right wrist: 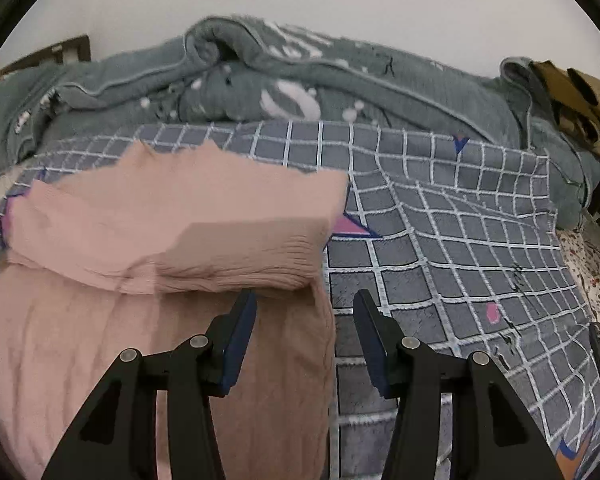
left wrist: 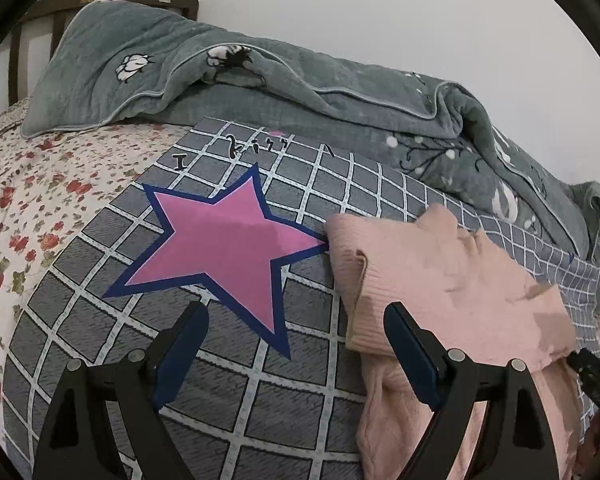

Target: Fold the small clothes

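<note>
The pink garment (right wrist: 100, 216) ahead of the right gripper (right wrist: 305, 304) is matt, finely ribbed knit cloth. Beneath it the checked sheet (left wrist: 308, 396) looks smooth, and beyond lies a soft, fleecy grey-green blanket (left wrist: 148, 80).

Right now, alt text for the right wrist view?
The right gripper hangs open over the right edge of a pink garment, partly folded over itself, nothing between its jaws. The garment lies on a grey checked cover, with a rumpled grey-green quilt behind against a white wall.
</note>
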`<state>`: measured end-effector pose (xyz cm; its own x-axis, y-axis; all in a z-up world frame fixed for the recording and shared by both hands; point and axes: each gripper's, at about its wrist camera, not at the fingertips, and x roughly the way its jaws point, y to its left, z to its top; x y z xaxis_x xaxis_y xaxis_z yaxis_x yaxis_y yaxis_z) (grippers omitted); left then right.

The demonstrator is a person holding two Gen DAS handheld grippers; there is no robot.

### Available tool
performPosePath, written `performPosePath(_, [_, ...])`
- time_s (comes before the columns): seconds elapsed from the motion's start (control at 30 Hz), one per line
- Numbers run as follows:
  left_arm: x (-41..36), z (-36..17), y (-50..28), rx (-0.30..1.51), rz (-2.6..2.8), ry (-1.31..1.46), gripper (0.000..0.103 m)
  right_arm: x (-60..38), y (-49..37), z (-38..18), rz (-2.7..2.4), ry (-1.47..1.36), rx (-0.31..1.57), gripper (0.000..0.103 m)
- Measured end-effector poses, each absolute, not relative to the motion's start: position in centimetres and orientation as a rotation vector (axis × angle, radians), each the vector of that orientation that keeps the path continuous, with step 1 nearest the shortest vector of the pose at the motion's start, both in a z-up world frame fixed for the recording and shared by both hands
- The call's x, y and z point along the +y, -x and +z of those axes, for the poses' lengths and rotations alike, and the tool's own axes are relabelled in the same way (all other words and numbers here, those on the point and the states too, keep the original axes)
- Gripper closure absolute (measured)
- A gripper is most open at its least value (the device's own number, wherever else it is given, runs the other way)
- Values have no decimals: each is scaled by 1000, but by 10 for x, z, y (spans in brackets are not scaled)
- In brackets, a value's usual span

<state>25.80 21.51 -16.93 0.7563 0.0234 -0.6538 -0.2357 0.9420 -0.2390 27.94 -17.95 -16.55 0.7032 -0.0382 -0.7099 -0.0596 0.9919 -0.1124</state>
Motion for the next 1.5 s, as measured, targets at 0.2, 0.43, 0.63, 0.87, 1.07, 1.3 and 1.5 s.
performPosePath(0.2, [209,-172,-264,712,168,304,14,-192,-303,-175,25,62,792,74])
performPosePath(0.43, [190,-176,-273,727,165,253,14,-231,-293,-175,33,-37,774,63])
performPosePath(0.63, [181,-174,-278,721,126,267,14,-230,-255,-147,163,9,626,43])
performPosePath(0.87, [171,-177,-287,743,114,275,20,-215,-291,-151,184,-70,660,42])
performPosePath(1.07, [161,-167,-281,670,-30,237,34,-212,-306,-186,110,-43,790,44])
performPosePath(1.3, [148,-183,-297,748,-21,175,47,-217,-296,-186,92,-64,758,44])
performPosePath(1.5, [155,-183,-298,737,-43,212,71,-215,-297,-186,89,-53,762,44])
